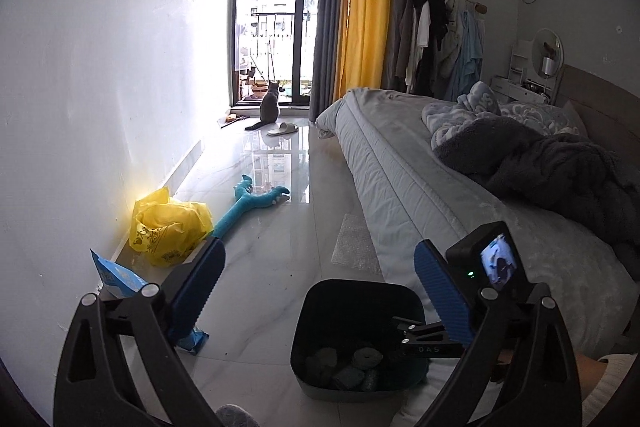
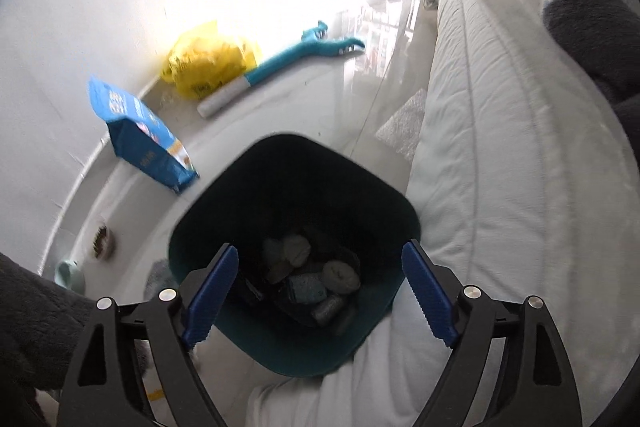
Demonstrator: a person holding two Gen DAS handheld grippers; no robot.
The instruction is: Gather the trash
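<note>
While both grippers hang jaws spread and empty, right gripper point(image 2: 320, 297) over dark square plastic bin point(image 2: 224, 195), crumpled yellow plastic bag point(image 1: 168, 227) lies at 10 o'clock, nearer left gripper point(image 1: 318, 293).

Counted on the floor are one dark bin point(image 2: 224, 211), one yellow plastic bag point(image 2: 208, 61), one blue pouch point(image 2: 140, 135), one blue plush toy point(image 2: 308, 49), one slipper point(image 1: 283, 128) and one cat point(image 1: 270, 105).

A grey cat point(image 1: 269, 103) sits before the glass balcony door point(image 1: 276, 3). A pale slipper point(image 1: 282, 128) lies just beside the cat.
</note>
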